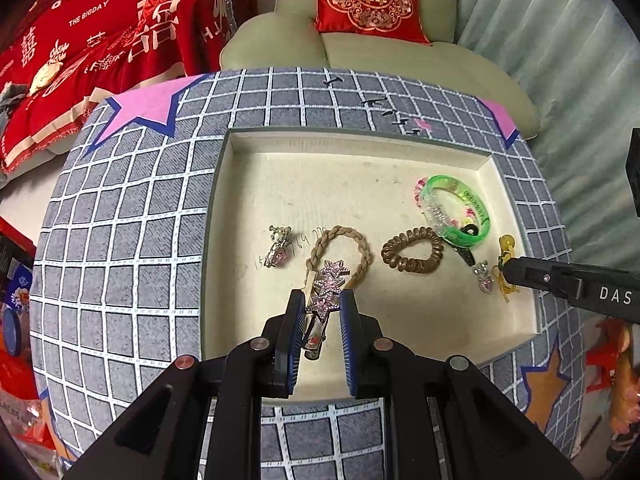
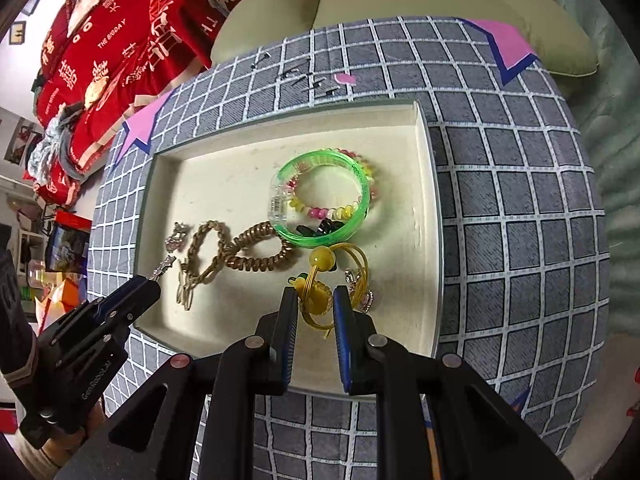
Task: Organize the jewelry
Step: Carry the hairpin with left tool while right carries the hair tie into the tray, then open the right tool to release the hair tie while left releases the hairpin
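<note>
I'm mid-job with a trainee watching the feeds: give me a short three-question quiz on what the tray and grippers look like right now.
1. True or false: the left gripper is shut on the star clip.
2. What does the right gripper hold? A) the green bangle B) the yellow hair tie C) the coil tie
3. Fill in: inside the tray, the bead bracelet lies partly under the green ____.

Key:
1. True; its pads press on the clip.
2. B; the bangle and coil tie lie free in the tray.
3. bangle.
</note>
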A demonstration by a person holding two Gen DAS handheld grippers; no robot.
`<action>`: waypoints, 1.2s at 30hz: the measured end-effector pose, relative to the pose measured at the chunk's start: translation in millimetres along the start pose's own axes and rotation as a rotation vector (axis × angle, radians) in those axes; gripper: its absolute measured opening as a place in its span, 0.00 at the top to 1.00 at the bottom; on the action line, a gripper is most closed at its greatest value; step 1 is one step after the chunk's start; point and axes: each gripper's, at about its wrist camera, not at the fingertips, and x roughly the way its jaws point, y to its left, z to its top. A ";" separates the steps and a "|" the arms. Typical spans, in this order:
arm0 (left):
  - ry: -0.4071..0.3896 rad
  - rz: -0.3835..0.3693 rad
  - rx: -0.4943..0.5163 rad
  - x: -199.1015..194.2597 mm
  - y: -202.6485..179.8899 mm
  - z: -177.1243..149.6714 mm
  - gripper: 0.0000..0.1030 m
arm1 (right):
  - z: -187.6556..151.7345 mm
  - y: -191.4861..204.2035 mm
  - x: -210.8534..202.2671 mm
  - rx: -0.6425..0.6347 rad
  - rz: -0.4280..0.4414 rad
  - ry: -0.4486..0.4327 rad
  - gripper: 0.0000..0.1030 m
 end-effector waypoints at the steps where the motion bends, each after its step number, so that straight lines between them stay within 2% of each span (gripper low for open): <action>1: 0.005 0.005 -0.001 3.4 -0.8 0.3 0.73 | -0.2 -1.0 2.9 0.002 -0.001 0.004 0.81; 10: 0.053 0.061 0.026 29.0 -12.1 -2.7 0.73 | -4.0 -5.8 29.7 0.012 -0.017 0.054 0.81; 25: 0.079 0.116 0.059 38.2 -19.2 -5.9 0.73 | -6.3 -9.4 37.8 0.022 -0.015 0.077 0.79; 27: 0.081 0.121 0.054 37.1 -19.2 -6.0 0.73 | -6.2 -9.6 37.1 0.024 -0.010 0.079 0.74; 29: 0.080 0.130 0.051 35.8 -18.8 -6.0 0.73 | -7.1 -9.0 35.5 0.024 -0.006 0.079 0.62; 33: 0.076 0.137 0.046 31.9 -16.9 -5.9 0.73 | -8.4 -9.6 30.1 0.030 0.010 0.076 0.57; 36: 0.073 0.141 0.046 28.8 -16.1 -5.4 0.73 | -9.3 -9.3 25.5 0.042 0.026 0.072 0.49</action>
